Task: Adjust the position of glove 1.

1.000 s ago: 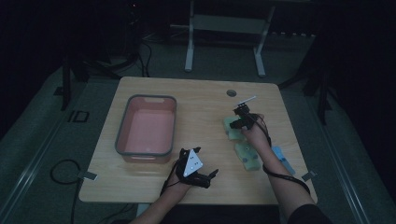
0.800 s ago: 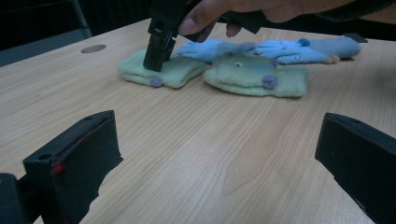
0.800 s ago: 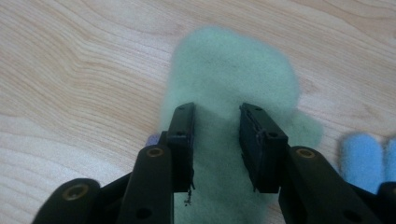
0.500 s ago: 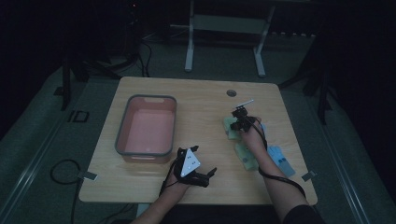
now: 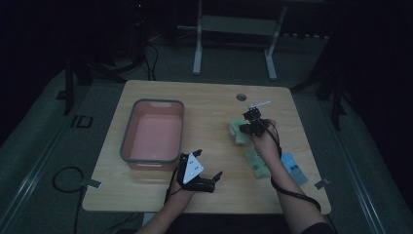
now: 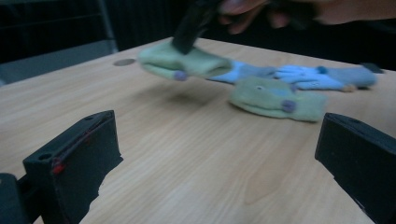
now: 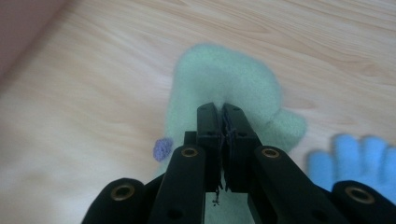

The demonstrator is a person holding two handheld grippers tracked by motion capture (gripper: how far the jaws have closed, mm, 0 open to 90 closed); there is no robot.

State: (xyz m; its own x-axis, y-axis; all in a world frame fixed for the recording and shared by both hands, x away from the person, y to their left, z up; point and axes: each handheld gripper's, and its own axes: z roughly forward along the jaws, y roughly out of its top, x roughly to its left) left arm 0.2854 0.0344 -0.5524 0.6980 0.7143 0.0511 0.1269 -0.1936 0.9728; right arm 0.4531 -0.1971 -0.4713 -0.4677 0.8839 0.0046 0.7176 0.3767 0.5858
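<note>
Right tongs [image 7: 223,114] pinch the pale green fleece mitten [image 7: 219,88] at frame centre, just closed on it; left tongs [image 6: 219,154] spread over the wooden table [image 6: 187,154].

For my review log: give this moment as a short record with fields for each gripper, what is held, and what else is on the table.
right gripper: shut on green mitten, lifted clear of the table
left gripper: open, holding nothing, near the table's front edge
second green mitten: lying flat
blue gloves: lying flat behind it
pink bin: on the table's left part
</note>
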